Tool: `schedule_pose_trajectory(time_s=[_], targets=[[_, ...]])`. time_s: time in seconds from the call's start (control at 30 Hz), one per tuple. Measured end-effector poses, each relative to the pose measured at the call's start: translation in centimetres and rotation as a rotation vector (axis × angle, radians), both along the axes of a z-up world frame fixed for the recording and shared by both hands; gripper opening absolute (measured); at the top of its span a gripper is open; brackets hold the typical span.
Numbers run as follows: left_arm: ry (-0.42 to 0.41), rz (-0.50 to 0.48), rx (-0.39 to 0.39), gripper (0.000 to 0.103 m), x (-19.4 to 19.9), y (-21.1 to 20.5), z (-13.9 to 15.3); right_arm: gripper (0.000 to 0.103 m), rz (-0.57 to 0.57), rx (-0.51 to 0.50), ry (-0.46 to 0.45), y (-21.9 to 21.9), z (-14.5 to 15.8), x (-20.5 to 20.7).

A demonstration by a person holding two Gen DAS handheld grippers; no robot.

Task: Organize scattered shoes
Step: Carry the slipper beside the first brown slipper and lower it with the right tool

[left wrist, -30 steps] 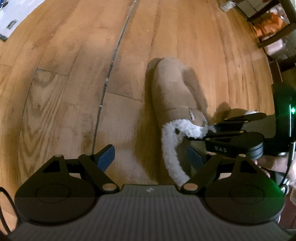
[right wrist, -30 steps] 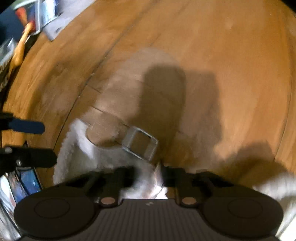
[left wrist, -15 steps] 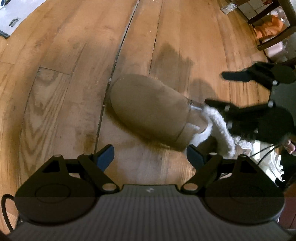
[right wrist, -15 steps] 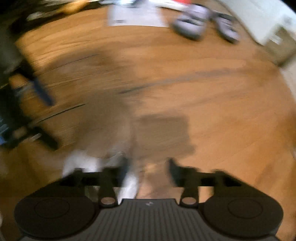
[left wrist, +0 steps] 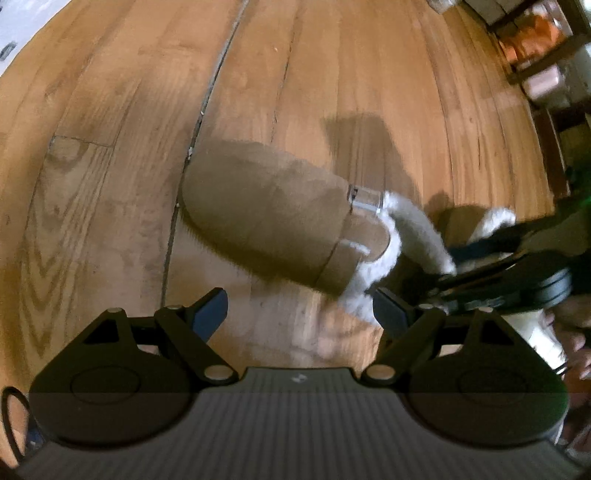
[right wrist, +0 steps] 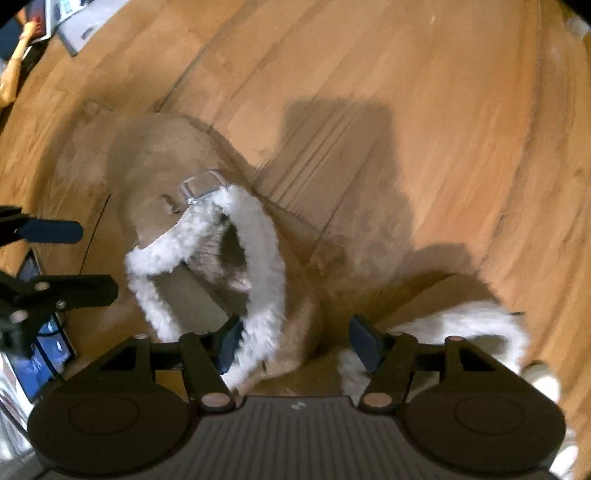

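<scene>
**Two grippers over a tan slipper on the wood floor**

Nearest in the left wrist view we see our left gripper (left wrist: 300, 312) at the bottom of the frame, its blue-padded fingers spread wide with nothing between them but bare floor. Just beyond, in the middle of the frame, lies the tan slipper (left wrist: 266, 218) — toe toward the left, fleece-lined opening toward the right, a clear buckle (left wrist: 364, 199) on its strap. At the right edge our right gripper (left wrist: 480, 273) shows side-on, close against the fleece collar.

In the right wrist view that right gripper (right wrist: 300, 341) fills the bottom of the frame with its fingers apart; the left finger (right wrist: 231, 343) sits against the fleece rim at the slipper's heel, but motion blur keeps us from telling whether it presses on it. The slipper (right wrist: 159, 166) runs toward the upper left. A second fleece-trimmed slipper (right wrist: 461, 317) lies at the lower right, beside the right finger. Farther off, the wooden floor (right wrist: 424, 74) carries shadows, and papers (right wrist: 74, 26) sit in the upper left corner.
</scene>
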State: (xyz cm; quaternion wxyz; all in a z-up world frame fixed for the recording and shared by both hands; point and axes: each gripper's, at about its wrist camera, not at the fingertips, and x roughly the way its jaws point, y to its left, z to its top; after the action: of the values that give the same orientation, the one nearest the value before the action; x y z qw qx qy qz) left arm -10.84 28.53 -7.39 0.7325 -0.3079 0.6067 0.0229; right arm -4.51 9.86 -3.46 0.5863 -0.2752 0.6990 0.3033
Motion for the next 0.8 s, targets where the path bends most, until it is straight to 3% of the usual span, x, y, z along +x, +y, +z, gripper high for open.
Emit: schedule_pose_trajectory(time_s=[0.03, 0.17, 0.27, 0.4, 0.57, 0.63, 0.67, 0.7, 0.73, 0.8], targets=[[-0.003, 0.006, -0.007, 0.086, 0.0, 0.0, 0.0, 0.025, 0.053, 0.007, -0.039, 0.2, -0.3, -0.3], [-0.009, 0.008, -0.041, 0.086, -0.4, 0.1, 0.2, 0.008, 0.294, 0.083, -0.219, 0.6, 1.2, -2.3], [0.003, 0.018, -0.029, 0.086, -1.2, 0.5, 0.4, 0.007, 0.469, 0.146, -0.316, 0.0, 3.2, -3.5], [0.0, 0.023, -0.033, 0.086, -2.2, 0.5, 1.0, 0.007, 0.734, 0.249, -0.33, -1.3, 5.7, -3.9], [-0.001, -0.004, -0.053, 0.086, -2.1, -0.2, 0.9, 0.007, 0.947, 0.281, -0.352, -1.9, 5.8, -4.4], [0.001, -0.01, -0.063, 0.086, -2.0, -0.3, 0.8, 0.01, 0.938, 0.265, -0.411, -1.7, 5.8, -4.0], [-0.001, -0.012, -0.065, 0.086, -1.9, -0.5, 0.8, 0.02, 0.89, 0.243, -0.426, -1.5, 6.0, -3.7], [-0.003, -0.013, -0.066, 0.086, -1.8, -0.6, 0.8, 0.035, 0.748, 0.186, -0.435, -1.0, 6.1, -2.3], [-0.003, -0.016, -0.065, 0.086, -1.8, -0.6, 0.8, 0.041, 0.627, 0.132, -0.441, -0.6, 6.0, -1.1], [-0.004, -0.026, -0.064, 0.086, -1.6, -1.0, 0.8, 0.055, 0.508, 0.072, -0.424, -0.7, 6.1, 0.0]])
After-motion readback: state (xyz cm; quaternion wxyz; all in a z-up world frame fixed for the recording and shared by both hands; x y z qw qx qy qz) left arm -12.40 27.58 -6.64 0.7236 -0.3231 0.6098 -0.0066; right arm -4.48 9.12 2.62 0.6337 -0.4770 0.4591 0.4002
